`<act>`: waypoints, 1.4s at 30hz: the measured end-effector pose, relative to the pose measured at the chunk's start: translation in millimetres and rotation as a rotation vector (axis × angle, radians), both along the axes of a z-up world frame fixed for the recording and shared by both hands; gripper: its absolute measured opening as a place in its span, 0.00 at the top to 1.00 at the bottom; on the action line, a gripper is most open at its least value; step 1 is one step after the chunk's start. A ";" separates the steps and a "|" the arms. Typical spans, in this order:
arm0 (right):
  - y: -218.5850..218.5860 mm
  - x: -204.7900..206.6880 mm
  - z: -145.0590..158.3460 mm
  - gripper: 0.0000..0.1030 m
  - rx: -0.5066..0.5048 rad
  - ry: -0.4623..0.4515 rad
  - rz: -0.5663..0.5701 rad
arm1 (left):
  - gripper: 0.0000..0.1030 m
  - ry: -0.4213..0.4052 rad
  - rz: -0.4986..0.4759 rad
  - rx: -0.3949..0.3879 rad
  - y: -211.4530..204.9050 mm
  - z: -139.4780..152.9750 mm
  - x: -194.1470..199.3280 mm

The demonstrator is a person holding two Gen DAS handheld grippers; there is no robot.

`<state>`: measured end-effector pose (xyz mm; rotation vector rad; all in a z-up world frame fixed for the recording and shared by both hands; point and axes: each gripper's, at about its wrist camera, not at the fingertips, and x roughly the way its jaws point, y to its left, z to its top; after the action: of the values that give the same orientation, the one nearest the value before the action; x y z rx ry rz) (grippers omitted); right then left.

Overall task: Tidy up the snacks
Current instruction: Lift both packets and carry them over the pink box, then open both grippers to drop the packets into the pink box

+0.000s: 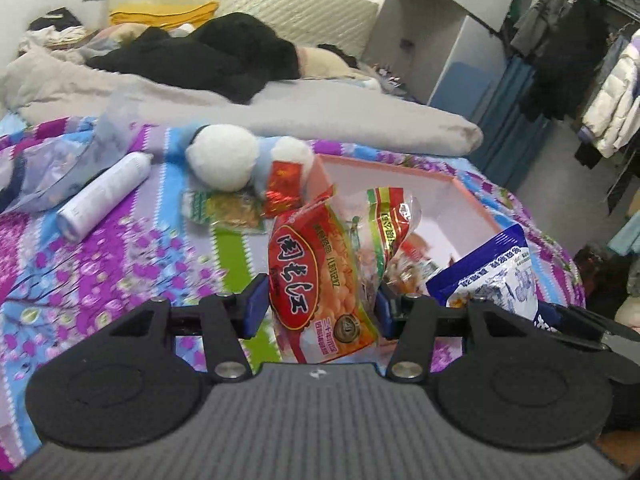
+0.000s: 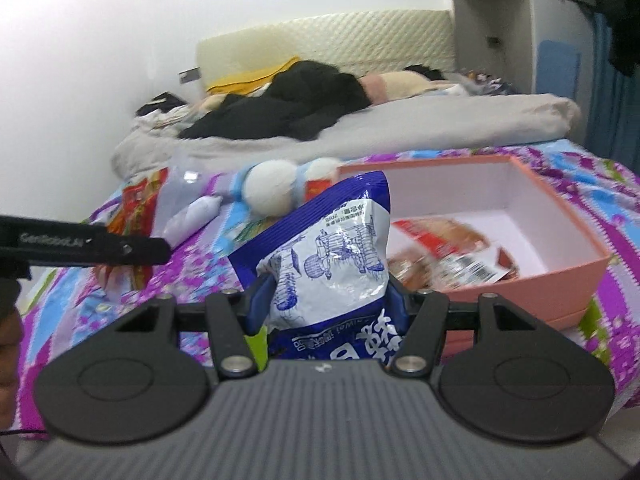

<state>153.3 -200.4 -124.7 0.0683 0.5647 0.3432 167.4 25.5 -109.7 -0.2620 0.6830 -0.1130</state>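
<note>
My left gripper (image 1: 320, 308) is shut on a red and orange snack bag (image 1: 316, 276), held up above the flowered bedspread. A clear bag with a green and red stripe (image 1: 394, 220) stands right beside it; I cannot tell whether it is gripped too. My right gripper (image 2: 326, 300) is shut on a blue and white snack bag (image 2: 332, 248), also seen in the left wrist view as the blue bag (image 1: 492, 272). Both are raised in front of an open pink box (image 2: 560, 272), (image 1: 460, 188) that holds several snack packets (image 2: 440, 248).
On the bedspread lie a white and blue plush toy (image 1: 240, 160), a white bottle (image 1: 104, 196), a green snack packet (image 1: 224, 212) and a small red packet (image 1: 284, 184). A grey duvet (image 1: 320, 116) and dark clothes lie behind. Hanging clothes (image 1: 608, 100) are at the right.
</note>
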 end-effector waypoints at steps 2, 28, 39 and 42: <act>-7.3 8.3 2.9 0.41 -0.002 -0.012 -0.023 | 0.43 -0.010 -0.018 -0.005 -8.2 2.1 13.1; -84.8 158.1 -45.1 0.40 0.019 0.077 -0.186 | 0.43 0.114 -0.191 0.040 -107.3 -53.9 217.2; -87.7 182.9 -65.3 0.34 0.025 0.147 -0.197 | 0.28 0.131 -0.197 0.049 -105.9 -68.8 231.4; -84.6 180.1 -66.1 0.33 0.026 0.159 -0.184 | 0.27 0.120 -0.189 0.047 -101.4 -64.0 226.0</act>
<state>333.5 -285.0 -190.7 0.1724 0.7054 0.1666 393.4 -76.0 -173.7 -0.1593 0.8280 -0.2629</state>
